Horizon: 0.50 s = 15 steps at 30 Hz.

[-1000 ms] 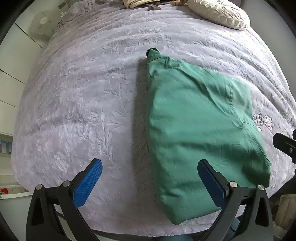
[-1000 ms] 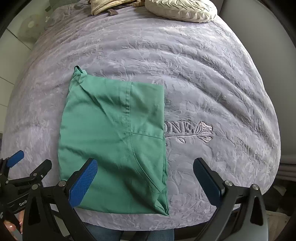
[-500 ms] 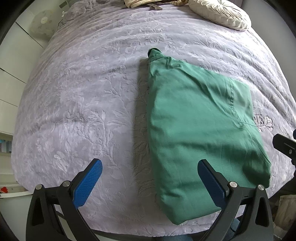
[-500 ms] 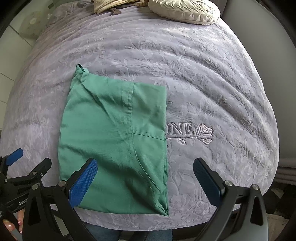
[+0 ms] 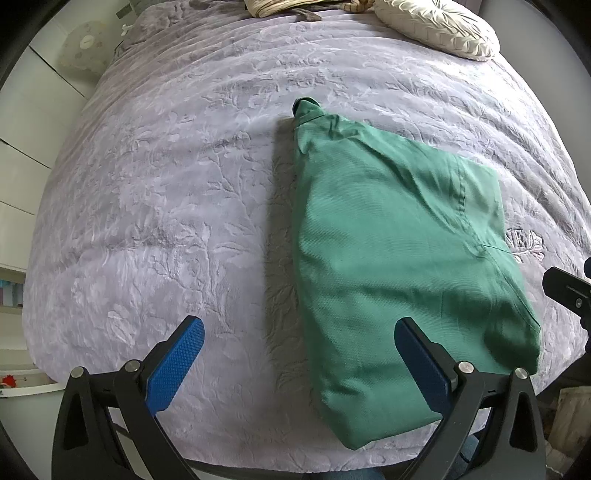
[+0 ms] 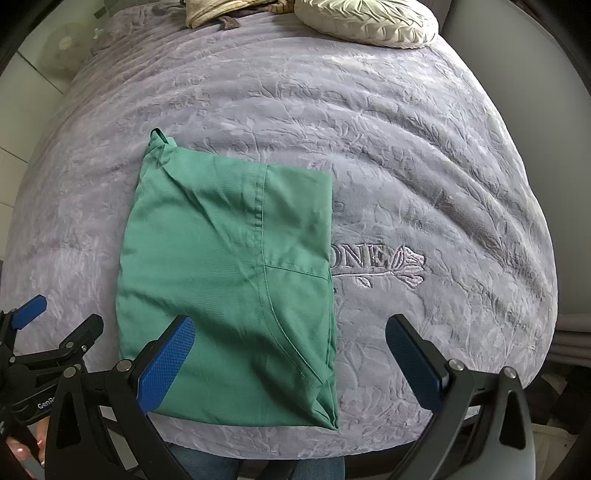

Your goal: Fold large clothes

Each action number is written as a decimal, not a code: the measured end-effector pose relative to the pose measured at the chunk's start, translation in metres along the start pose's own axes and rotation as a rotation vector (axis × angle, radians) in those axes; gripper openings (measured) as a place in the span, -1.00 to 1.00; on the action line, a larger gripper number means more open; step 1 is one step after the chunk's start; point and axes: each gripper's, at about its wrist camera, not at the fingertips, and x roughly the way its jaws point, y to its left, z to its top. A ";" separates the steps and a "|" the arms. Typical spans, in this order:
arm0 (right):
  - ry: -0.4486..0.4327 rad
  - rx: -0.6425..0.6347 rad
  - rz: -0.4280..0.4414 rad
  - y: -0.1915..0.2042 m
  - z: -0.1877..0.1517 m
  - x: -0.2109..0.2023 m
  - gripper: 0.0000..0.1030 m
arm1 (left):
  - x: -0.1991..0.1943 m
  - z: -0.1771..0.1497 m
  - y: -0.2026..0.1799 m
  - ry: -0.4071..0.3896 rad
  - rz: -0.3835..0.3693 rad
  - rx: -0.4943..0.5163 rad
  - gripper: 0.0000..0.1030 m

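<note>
A green garment lies folded into a rough rectangle on the lilac embossed bedspread, near the bed's front edge. In the right wrist view the same green garment shows a seam and a small collar bump at its far left corner. My left gripper hovers above the garment's near left edge, open and holding nothing. My right gripper hangs over the garment's near right part, also open and holding nothing. The left gripper shows at the left edge of the right wrist view, held by a hand.
A cream ruffled pillow and a beige bundle of fabric lie at the head of the bed. White cabinets stand on the left, a grey wall on the right. Embroidered lettering marks the bedspread right of the garment.
Both views have shifted slightly, so the garment sits a little lower and nearer in frame. The garment itself has not moved and both grippers stay open.
</note>
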 end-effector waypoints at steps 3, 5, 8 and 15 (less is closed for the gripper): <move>0.003 0.000 0.000 0.000 0.000 0.000 1.00 | 0.000 0.000 0.000 0.000 0.000 0.001 1.00; 0.003 0.000 0.000 0.000 -0.001 0.000 0.99 | 0.000 0.000 0.000 0.000 0.000 0.001 1.00; 0.002 0.002 -0.001 0.001 -0.001 0.000 0.99 | 0.000 0.000 0.001 -0.001 -0.001 0.002 1.00; 0.003 0.001 0.000 0.001 -0.001 0.000 1.00 | 0.001 0.002 0.000 0.001 0.000 0.001 1.00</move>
